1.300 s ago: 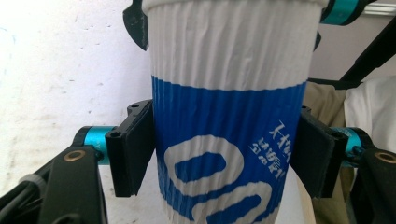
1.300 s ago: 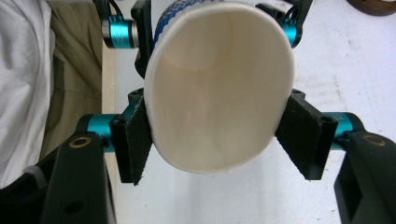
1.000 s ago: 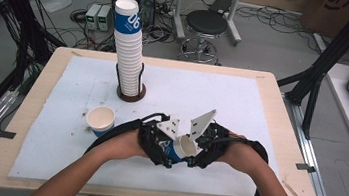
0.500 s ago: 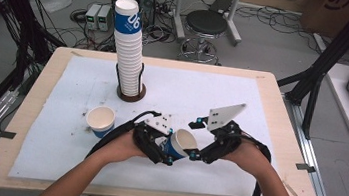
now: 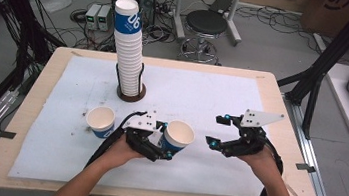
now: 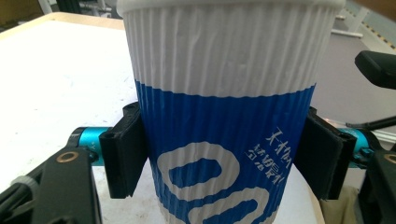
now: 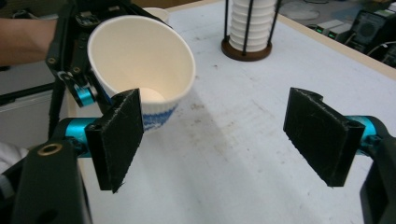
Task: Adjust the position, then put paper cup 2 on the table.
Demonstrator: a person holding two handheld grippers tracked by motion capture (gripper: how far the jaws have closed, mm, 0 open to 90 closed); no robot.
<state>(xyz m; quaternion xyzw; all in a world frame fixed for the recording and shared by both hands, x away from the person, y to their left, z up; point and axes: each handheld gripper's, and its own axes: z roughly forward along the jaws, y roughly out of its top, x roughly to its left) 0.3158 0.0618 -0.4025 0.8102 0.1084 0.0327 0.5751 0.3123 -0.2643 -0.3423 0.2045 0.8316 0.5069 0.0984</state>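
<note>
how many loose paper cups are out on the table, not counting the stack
2. One cup stands on the white mat left of the left gripper; the other cup sits between that gripper's jaws. The tall stack stands behind them.

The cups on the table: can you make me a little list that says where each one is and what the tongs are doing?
cup in hand: blue and white paper cup between the pads of the left tongs, upright, above the white mat
left tongs: jaws have just been opening, pads close beside the cup's sides
right tongs: open, nothing between them, off to the cup's right
second cup: stands alone on the mat, left of the left hand
cup stack: tall, in a holder at the back
</note>
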